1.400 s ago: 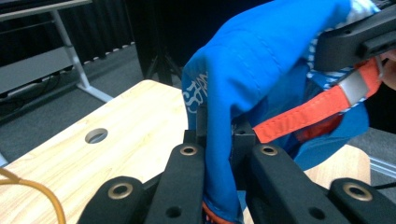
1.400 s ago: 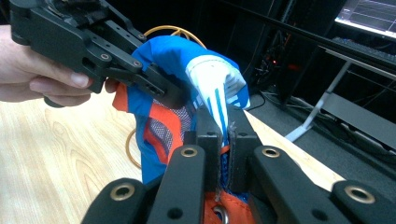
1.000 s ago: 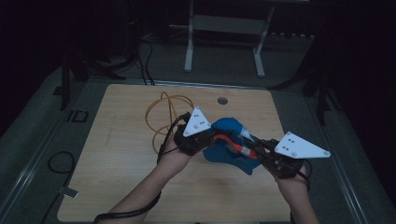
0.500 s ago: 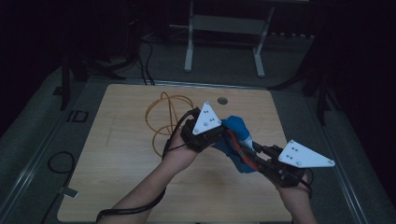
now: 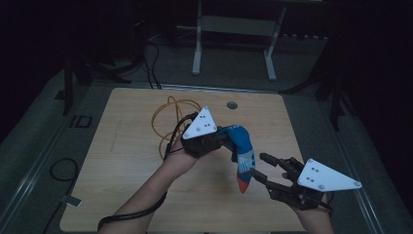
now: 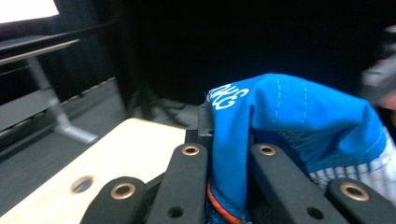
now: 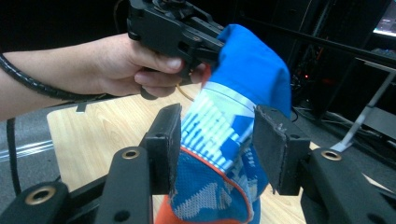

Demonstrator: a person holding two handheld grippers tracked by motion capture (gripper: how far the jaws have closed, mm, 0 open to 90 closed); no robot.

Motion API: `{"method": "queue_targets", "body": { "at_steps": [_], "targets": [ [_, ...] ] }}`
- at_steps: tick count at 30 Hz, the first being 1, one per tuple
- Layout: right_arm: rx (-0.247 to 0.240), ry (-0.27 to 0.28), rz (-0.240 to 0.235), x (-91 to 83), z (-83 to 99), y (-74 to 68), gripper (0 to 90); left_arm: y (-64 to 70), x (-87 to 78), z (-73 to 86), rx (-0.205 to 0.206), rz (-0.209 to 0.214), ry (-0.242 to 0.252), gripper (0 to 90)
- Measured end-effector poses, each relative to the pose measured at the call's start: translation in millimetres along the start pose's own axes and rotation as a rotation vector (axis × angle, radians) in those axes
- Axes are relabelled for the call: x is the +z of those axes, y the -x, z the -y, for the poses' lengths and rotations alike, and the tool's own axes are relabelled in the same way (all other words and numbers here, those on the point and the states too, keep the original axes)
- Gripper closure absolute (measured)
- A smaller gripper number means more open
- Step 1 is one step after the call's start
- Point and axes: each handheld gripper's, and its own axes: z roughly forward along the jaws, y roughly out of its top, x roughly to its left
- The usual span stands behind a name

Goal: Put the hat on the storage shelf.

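A blue sock (image 5: 242, 151) with a white pattern and orange toe hangs above the wooden table (image 5: 126, 161). My left gripper (image 5: 226, 139) is shut on its upper end; in the left gripper view the blue cloth (image 6: 299, 116) is pinched between the black jaws of that gripper (image 6: 229, 154). My right gripper (image 5: 259, 165) is lower and to the right, open. In the right gripper view the sock (image 7: 247, 70) hangs between the spread jaws of the right gripper (image 7: 219, 140), with the left pad (image 7: 164, 140) close against it.
An orange cable loop (image 5: 168, 114) lies on the table behind the left hand. A round hole (image 5: 232, 105) sits near the far edge. A white stand (image 5: 234, 44) is on the floor beyond, and a black cable (image 5: 58, 168) lies at the left.
The left gripper has lifted the sock off the table so that it hangs down. The right gripper has drawn back toward the near right and its jaws have opened.
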Motion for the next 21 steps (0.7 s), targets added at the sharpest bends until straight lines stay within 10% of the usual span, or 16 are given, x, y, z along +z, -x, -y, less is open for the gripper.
{"method": "queue_targets", "body": {
  "at_steps": [21],
  "targets": [
    [0.014,-0.043,-0.019,13.8,15.5,5.1,53.4,1.2,-8.1,-6.8,0.014,0.275,0.092,88.6]
  ]
}}
